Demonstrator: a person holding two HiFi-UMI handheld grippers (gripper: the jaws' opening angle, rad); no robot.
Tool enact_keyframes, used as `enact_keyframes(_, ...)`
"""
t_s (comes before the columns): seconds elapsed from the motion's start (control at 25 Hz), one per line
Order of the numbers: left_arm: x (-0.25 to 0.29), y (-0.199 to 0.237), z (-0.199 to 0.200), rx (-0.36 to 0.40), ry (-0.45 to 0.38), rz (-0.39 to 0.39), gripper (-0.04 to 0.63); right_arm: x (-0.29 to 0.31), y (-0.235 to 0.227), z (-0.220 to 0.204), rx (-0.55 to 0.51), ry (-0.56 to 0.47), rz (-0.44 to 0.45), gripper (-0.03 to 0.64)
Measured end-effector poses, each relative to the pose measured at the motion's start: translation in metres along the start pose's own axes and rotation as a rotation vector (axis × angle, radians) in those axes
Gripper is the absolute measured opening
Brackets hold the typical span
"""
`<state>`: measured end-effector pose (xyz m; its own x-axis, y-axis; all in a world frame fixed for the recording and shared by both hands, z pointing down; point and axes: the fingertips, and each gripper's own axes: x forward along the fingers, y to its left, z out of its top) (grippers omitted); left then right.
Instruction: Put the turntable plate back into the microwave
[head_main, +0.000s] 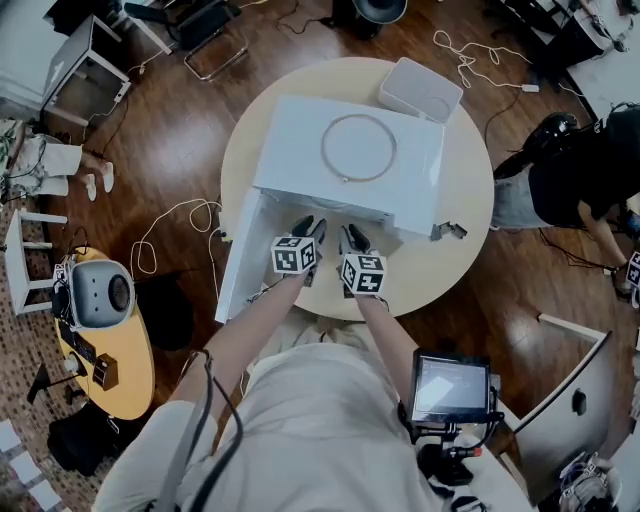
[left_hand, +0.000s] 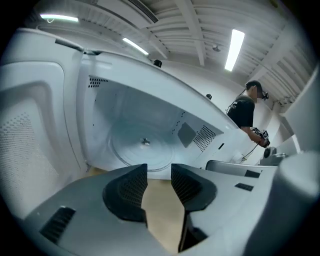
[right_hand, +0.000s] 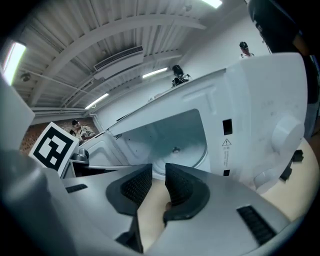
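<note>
Currently, at your far left, the microwave door (head_main: 238, 262) hangs wide open, swung out past the edge of the round table (head_main: 462, 200). Just right of it, your left gripper (head_main: 309, 226) is held in front of the mouth of the microwave (head_main: 290, 135). Its jaws stand well apart and grip nothing; only tan tabletop shows through the gap.

Straight ahead of both grippers, the turntable plate (left_hand: 129, 151) lies flat on the floor of the cavity, with its small hub at the centre. It is apart from either gripper.

Your right gripper (head_main: 355, 236) sits close beside the left one, also aimed at the opening. Its jaws stand nearer together than the left pair, yet a clear slit remains between the pads and they have hold of nothing.

On the microwave's top lies a thin ring (head_main: 322, 148). Further right, the control panel (right_hand: 265, 125) with its round knob faces you. Behind the microwave's right corner rests a white box (head_main: 420, 90). A small grey object (head_main: 448, 231) lies on the table by the front right corner. Beyond the table's right edge stands a person in dark clothes (head_main: 580, 175).
</note>
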<state>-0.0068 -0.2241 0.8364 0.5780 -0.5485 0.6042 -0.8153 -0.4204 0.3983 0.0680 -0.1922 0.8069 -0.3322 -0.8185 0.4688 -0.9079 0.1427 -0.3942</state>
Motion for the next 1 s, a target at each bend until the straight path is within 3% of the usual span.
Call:
enact_keyframes(0.64, -0.042, -0.05, 0.028, -0.037, -0.125, -0.055, 0.137, -0.072, -0.011, 0.037, -0.152, -0.015, 0.029, 0.084)
enact_keyframes(1.0, -0.067, -0.078, 0.047, -0.191, -0.194, -0.158, 0.137, -0.096, -0.003, 0.083, -0.25, -0.087, 0.079, 0.084)
